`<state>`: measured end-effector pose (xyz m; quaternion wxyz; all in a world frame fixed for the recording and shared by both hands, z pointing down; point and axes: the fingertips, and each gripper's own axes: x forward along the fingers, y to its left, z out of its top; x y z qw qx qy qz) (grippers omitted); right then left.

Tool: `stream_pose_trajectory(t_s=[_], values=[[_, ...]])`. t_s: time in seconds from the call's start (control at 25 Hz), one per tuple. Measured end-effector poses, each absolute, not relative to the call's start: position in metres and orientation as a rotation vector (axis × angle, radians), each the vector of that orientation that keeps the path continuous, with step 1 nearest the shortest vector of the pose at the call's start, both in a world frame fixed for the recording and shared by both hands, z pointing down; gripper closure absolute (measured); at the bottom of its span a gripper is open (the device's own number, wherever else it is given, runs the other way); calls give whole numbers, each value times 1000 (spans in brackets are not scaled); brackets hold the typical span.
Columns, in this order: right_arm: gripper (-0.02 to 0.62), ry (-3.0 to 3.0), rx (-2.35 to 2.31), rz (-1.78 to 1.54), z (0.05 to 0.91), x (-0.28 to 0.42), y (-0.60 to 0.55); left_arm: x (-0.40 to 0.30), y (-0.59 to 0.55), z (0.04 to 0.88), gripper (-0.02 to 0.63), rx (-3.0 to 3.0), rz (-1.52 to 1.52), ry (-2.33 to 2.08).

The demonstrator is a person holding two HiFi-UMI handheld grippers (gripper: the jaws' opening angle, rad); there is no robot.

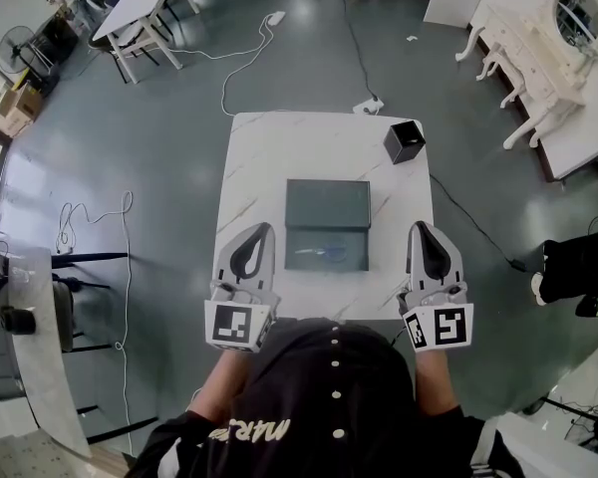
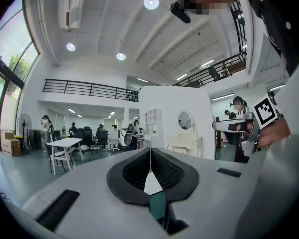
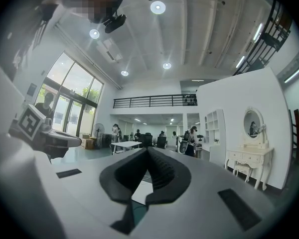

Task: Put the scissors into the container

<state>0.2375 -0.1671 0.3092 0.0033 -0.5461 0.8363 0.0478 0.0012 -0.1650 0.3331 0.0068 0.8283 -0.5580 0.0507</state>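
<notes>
The scissors [image 1: 325, 254], thin with bluish handles, lie on the near half of a dark grey-green mat [image 1: 327, 205] in the middle of the white marble table [image 1: 259, 147]. A small black open container [image 1: 404, 141] stands at the table's far right corner. My left gripper [image 1: 264, 229] is at the table's near left edge, beside the mat, shut and empty. At the near right edge my right gripper [image 1: 420, 229] is likewise shut and empty. Both point up and away from the table. In the left gripper view the left gripper [image 2: 150, 156] looks across the room, and in the right gripper view the right gripper [image 3: 148, 156] does too.
A white power strip [image 1: 369, 106] and cables lie on the grey floor behind the table. A white dressing table [image 1: 538, 53] stands far right, a white desk with chairs [image 1: 140, 8] far left. A person's legs [image 1: 573, 267] are at the right edge.
</notes>
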Motion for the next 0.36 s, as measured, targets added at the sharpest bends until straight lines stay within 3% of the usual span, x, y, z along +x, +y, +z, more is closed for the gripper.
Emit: stream_pose_trajectory(t_s=[0.36], values=[[583,2651,-1701,214,306,232,-168,6,-168,333,575,2608,175,-1737]])
